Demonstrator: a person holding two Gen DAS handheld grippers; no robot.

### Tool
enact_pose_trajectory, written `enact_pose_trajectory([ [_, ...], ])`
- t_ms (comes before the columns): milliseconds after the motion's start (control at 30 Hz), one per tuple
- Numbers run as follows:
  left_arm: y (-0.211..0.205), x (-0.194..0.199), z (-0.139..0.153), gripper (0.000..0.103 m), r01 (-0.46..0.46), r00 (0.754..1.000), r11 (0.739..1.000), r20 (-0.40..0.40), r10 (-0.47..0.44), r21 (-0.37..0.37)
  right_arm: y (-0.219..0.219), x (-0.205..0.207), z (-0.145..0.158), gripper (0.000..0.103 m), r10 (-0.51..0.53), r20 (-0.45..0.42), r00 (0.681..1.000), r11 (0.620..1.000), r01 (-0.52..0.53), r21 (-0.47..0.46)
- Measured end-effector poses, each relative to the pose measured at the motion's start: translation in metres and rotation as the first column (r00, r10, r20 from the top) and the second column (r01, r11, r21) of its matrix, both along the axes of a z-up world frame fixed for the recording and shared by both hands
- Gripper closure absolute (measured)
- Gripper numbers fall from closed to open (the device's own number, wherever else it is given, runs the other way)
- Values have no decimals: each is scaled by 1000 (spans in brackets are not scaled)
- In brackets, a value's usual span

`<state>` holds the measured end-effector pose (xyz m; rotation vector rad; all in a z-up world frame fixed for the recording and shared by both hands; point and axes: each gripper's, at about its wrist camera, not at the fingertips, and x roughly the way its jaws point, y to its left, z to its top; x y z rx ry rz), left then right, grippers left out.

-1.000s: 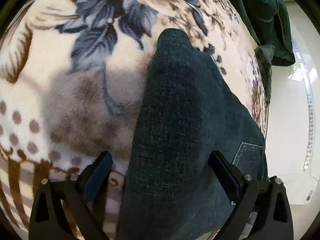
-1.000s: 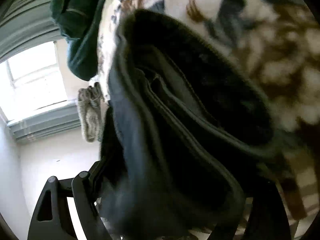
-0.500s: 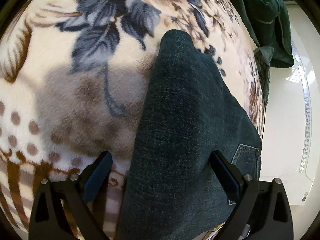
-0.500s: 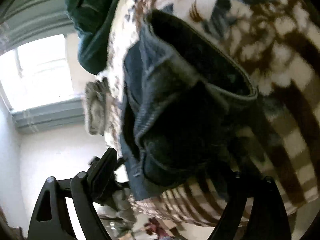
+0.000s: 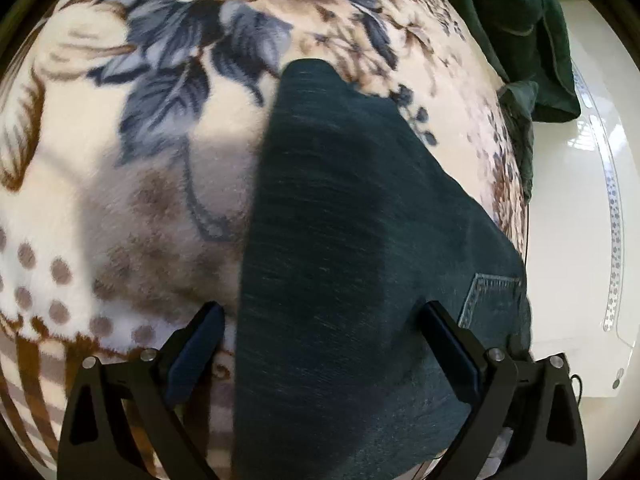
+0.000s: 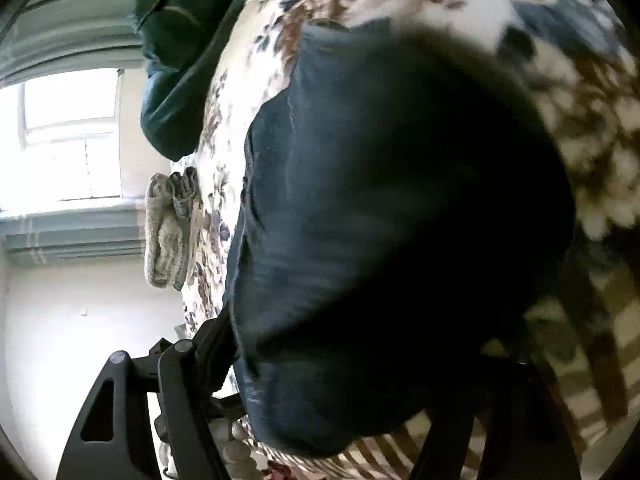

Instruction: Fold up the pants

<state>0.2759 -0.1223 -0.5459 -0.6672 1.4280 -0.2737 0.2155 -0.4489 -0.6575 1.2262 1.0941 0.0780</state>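
Observation:
Dark blue jeans (image 5: 352,260) lie on a floral blanket (image 5: 140,200), a back pocket (image 5: 490,296) showing at the right. My left gripper (image 5: 320,332) hovers over them, open wide: its left finger is off the denim's left edge and its right finger is above the cloth. In the right wrist view a thick bunched mound of the jeans (image 6: 380,220) bulges between the jaws of my right gripper (image 6: 368,344), which are closing. Its left finger (image 6: 208,344) sits at the denim's edge. The right finger is lost in shadow.
A dark green garment (image 5: 520,20) is heaped at the blanket's far right corner, also seen as a green garment (image 6: 180,60) in the right wrist view. A folded towel stack (image 6: 168,232) rests at the bed edge below a bright window (image 6: 68,136). White floor (image 5: 568,200) lies beyond the bed.
The right wrist view has drawn back and rolled; the open waistband seen earlier is now a closed dark mound filling the jaws. The left gripper has stayed over the jeans.

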Motion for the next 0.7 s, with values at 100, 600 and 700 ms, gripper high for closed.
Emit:
enact_pose_trajectory([
  [100,0,1,-3,4,-8,1000,1000,0,8,-4,-6,3,-14,39,-37,-35,999,999,37,16],
  [600,20,-9,82,69,-26,991,999,134,31,-39,12,5,92,54,-32,28,999,999,33,-17],
  [700,34,-5,117,69,-27,988,999,148,32,-35,19,10,132,54,-8,49,999,1000,9,-15],
])
